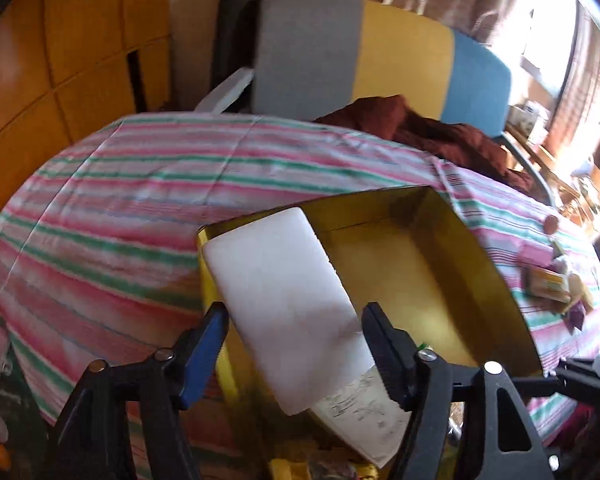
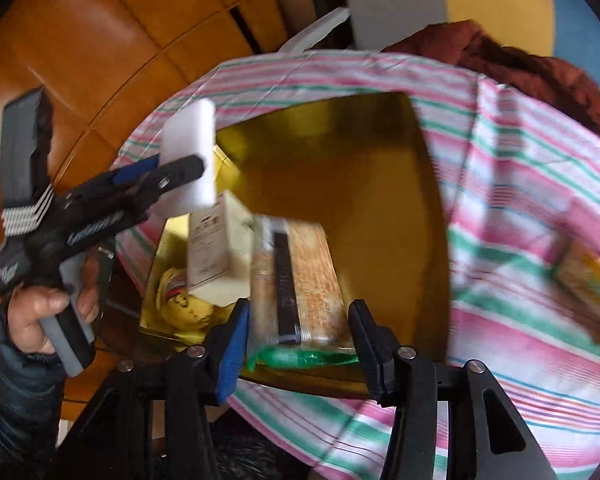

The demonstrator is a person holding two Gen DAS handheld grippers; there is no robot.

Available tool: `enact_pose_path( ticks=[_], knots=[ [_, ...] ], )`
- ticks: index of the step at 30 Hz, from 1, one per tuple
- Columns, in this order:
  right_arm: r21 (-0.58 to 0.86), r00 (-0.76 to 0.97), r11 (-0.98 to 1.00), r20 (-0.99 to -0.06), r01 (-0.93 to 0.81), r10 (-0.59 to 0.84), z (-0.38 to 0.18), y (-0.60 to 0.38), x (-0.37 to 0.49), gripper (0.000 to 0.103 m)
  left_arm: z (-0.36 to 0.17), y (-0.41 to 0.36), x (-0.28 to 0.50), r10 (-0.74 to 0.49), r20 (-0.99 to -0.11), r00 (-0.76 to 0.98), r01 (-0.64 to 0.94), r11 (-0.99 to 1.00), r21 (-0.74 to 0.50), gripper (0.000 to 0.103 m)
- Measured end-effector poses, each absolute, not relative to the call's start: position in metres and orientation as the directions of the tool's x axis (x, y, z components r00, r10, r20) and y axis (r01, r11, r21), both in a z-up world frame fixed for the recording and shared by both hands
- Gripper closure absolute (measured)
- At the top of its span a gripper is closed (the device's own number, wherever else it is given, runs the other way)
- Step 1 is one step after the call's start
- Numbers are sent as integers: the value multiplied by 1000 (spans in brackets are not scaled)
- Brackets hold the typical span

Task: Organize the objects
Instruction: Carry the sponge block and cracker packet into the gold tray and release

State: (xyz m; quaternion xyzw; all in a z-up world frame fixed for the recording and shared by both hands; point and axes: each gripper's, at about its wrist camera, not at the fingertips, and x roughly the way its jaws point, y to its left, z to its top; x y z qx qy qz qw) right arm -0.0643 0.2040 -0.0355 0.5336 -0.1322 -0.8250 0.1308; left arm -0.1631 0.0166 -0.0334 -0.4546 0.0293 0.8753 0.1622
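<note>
In the left wrist view, a white foam block [image 1: 284, 304] is clamped between the fingers of the left gripper [image 1: 296, 344] and held over the near left corner of a yellow box [image 1: 480, 256], which rests on a striped cloth [image 1: 140, 192]. A printed carton [image 1: 364, 412] is seen under the block.

In the right wrist view, a biscuit packet [image 2: 304, 276] is gripped by the right gripper [image 2: 298, 332] above the box's near edge. A banana [image 2: 184, 304] lies in the box beside the carton.
</note>
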Motion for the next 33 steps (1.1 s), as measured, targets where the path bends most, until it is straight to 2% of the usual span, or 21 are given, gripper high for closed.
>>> enact_pose_path(
  ticks=[1,5,7,10,12,14,17,21,25,28,31,33],
  knots=[
    [390,-375,-916,-839,91,-394,-42,195,-66,29,-37,10,-163,253,-809,-531,-292,-951,-105,24],
    [413,-347,-896,-826,162,-444,-48,170,-61,17,-45,-9,-149,256,-812,-525,-249,-958,-141,22],
    [354,-396,-915,-825,195,-403,-40,164,-55,4,-43,-14,-140,254,-807,-534,-230,-962,-150,22],
    [198,-535,-956,-795,215,-285,-24,156,-42,0,-34,-18,-119,251,-775,-580,-195,-967,-167,22],
    [74,-643,-976,-742,204,-191,-15,152,-32,0,-27,-16,-105,222,-754,-619,-176,-974,-142,22],
    [25,-689,-980,-707,199,-158,-9,151,-24,0,-19,-13,-92,203,-726,-657,-168,-978,-121,22],
    [3,-678,-989,-728,148,-103,-16,152,-26,0,-9,-5,-74,171,-688,-705,-159,-984,-81,22],
    [119,-641,-986,-749,117,-167,-21,167,-31,0,3,8,-57,109,-646,-755,-139,-990,-5,22],
    [93,-746,-993,-655,74,-117,-5,175,-19,0,8,18,-51,99,-643,-759,-139,-990,12,22],
    [73,-800,-997,-596,31,-68,8,183,-9,0,10,26,-46,123,-643,-756,-162,-987,2,27],
    [221,-754,-975,-636,30,-168,4,203,-14,0,13,38,-39,133,-635,-761,-191,-981,24,28],
    [252,-723,-968,-666,10,-181,-3,213,-18,0,15,45,-35,143,-628,-765,-211,-977,35,28]
  ],
)
